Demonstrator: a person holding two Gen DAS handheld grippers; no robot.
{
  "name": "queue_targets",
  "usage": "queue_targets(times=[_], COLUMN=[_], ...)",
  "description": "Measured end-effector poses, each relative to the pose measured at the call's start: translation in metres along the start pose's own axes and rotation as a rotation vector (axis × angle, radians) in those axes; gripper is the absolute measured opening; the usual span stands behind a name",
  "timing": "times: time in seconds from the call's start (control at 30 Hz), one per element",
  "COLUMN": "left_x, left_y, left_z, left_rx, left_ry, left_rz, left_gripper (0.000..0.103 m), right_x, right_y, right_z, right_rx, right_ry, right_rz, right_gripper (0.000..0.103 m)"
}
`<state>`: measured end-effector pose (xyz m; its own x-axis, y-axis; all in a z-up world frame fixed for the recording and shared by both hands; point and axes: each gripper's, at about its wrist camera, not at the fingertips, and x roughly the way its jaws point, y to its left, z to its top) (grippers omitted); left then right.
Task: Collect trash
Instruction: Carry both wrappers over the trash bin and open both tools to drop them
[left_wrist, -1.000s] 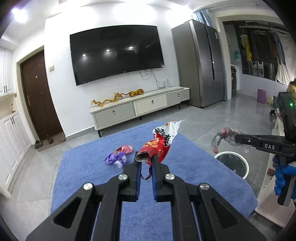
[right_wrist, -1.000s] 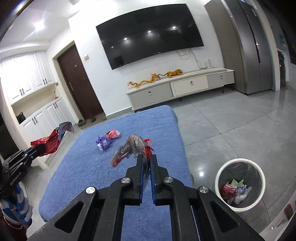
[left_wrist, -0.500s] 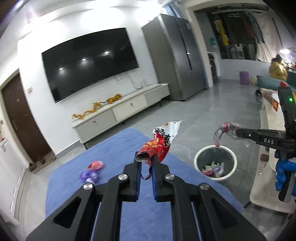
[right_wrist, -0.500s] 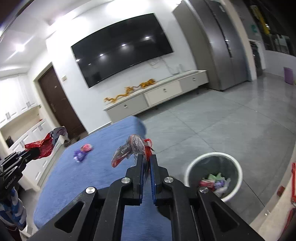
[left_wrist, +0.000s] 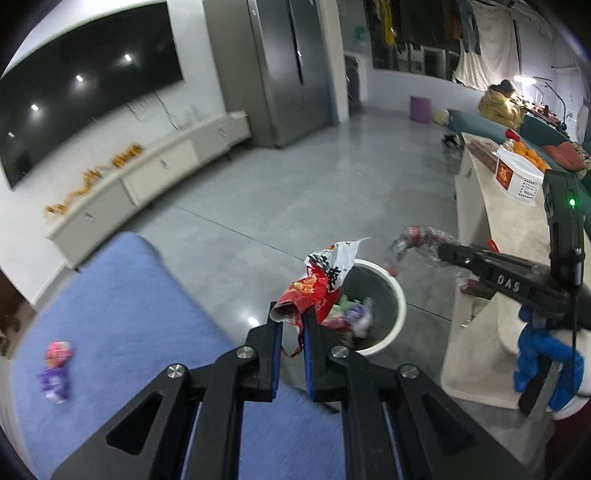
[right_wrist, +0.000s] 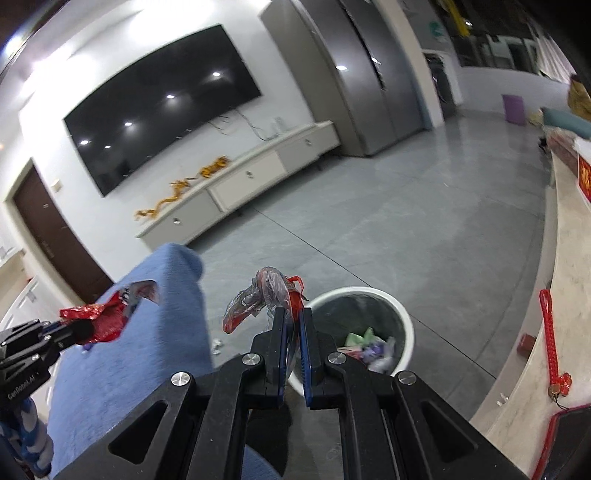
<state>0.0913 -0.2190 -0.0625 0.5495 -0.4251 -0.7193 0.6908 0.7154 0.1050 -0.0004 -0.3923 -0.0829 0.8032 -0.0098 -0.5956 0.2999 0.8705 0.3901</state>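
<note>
My left gripper (left_wrist: 292, 314) is shut on a red and white snack wrapper (left_wrist: 320, 280), held over the near rim of the white trash bin (left_wrist: 397, 295). My right gripper (right_wrist: 293, 314) is shut on a clear and red plastic wrapper (right_wrist: 258, 295), just left of the bin (right_wrist: 402, 317), which holds several wrappers. In the left wrist view the right gripper (left_wrist: 441, 251) holds its wrapper (left_wrist: 413, 238) above the bin's right side. In the right wrist view the left gripper (right_wrist: 79, 326) shows at left with its wrapper (right_wrist: 107, 314). Pink and purple wrappers (left_wrist: 55, 369) lie on the blue rug (left_wrist: 122, 314).
A beige counter (left_wrist: 480, 295) stands right of the bin, with a box of oranges (left_wrist: 521, 173) on it. A TV cabinet (right_wrist: 240, 184) and a grey fridge (right_wrist: 354, 92) line the far wall. Grey tile floor (left_wrist: 295, 192) lies beyond the rug.
Both grippers have swung right and down from over the rug to the trash bin, each holding its wrapper. The bin now lies right under the fingertips.
</note>
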Motion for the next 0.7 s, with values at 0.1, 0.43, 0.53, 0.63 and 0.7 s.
queue_targets(times=[0.1,0.43,0.53,0.63,0.7], left_x=[0.045,0.158,0.18,0.196,0.202], left_y=[-0.006,-0.012,-0.01,-0.005,-0.003], left_z=[0.012,0.035,0.038,0.04,0.041], left_rx=[-0.009,-0.066,-0.104,-0.147,-0.168], left_ry=[0.061,0.195,0.226,0.248,0.24], left_rz=[-0.044,-0.133,-0.156,-0.175,-0.181], left_gripper=[0.011,0.011,0.017,0.043,0.054], right_x=[0.026,0.115,0.135,0.152,0.159], right_y=[-0.012,-0.045,-0.053,-0.061,-0.064], right_z=[0.002,0.0,-0.005,-0.012,-0.013], right_rx=[0.018,0.072,0.087,0.099,0.104], right_ry=[0.044,0.187,0.223,0.253,0.266], right_rz=[-0.042,-0.13,-0.156,-0.186,-0.2], right_gripper=[0.007,0.009,0.009,0.015,0.029])
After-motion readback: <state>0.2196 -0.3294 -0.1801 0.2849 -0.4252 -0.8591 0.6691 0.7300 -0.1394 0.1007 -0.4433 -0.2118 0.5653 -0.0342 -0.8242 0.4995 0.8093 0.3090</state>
